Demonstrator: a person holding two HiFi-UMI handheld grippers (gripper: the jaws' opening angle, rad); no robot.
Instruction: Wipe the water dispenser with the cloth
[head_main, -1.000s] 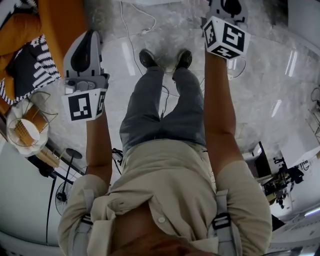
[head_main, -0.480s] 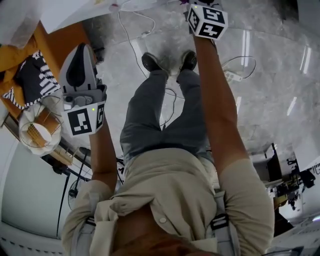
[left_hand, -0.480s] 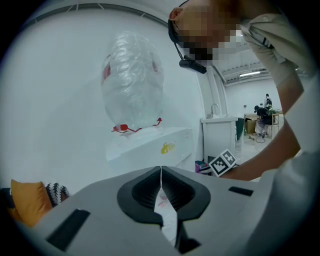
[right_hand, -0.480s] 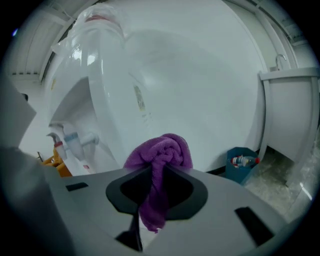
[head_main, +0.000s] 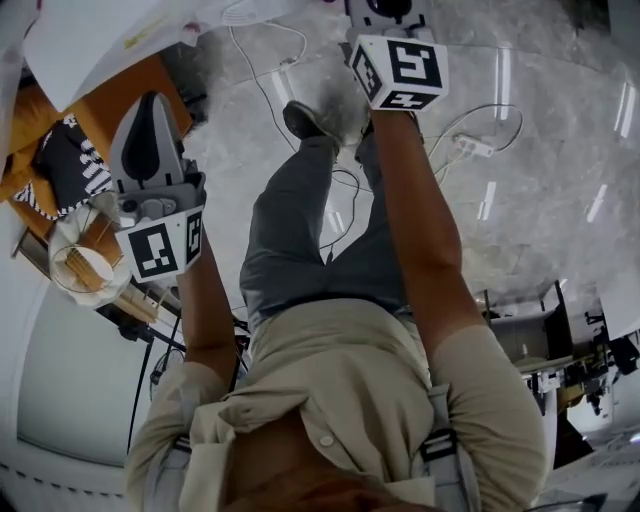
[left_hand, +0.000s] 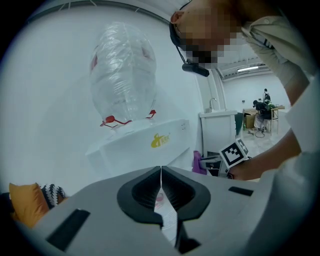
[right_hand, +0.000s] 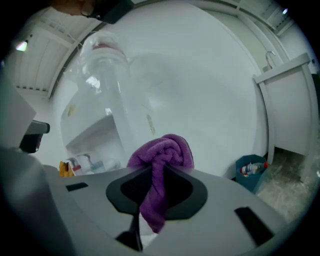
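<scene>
The white water dispenser (left_hand: 150, 145) with a yellow logo carries a clear upturned bottle (left_hand: 125, 80); its white top (head_main: 110, 40) shows at the head view's upper left. My right gripper (right_hand: 159, 172) is shut on a purple cloth (right_hand: 165, 150), which bunches above the jaws close to the dispenser's white side (right_hand: 190, 90) and the bottle (right_hand: 105, 85). From the left gripper view, the cloth (left_hand: 197, 162) and the right gripper's marker cube (left_hand: 235, 152) sit beside the dispenser's right side. My left gripper (left_hand: 161, 172) points at the dispenser front, shut and empty. In the head view it (head_main: 150, 110) is held at the left.
An orange sofa with a striped cushion (head_main: 65, 150) and a round wire-frame stool (head_main: 75, 265) stand left. Cables and a power strip (head_main: 470, 145) lie on the marble floor. A blue bin (right_hand: 250, 170) and a white cabinet (right_hand: 290, 110) are right of the dispenser.
My right gripper has moved left and lower in the head view. The dispenser's white top has come into view at the upper left. The left gripper moved slightly left.
</scene>
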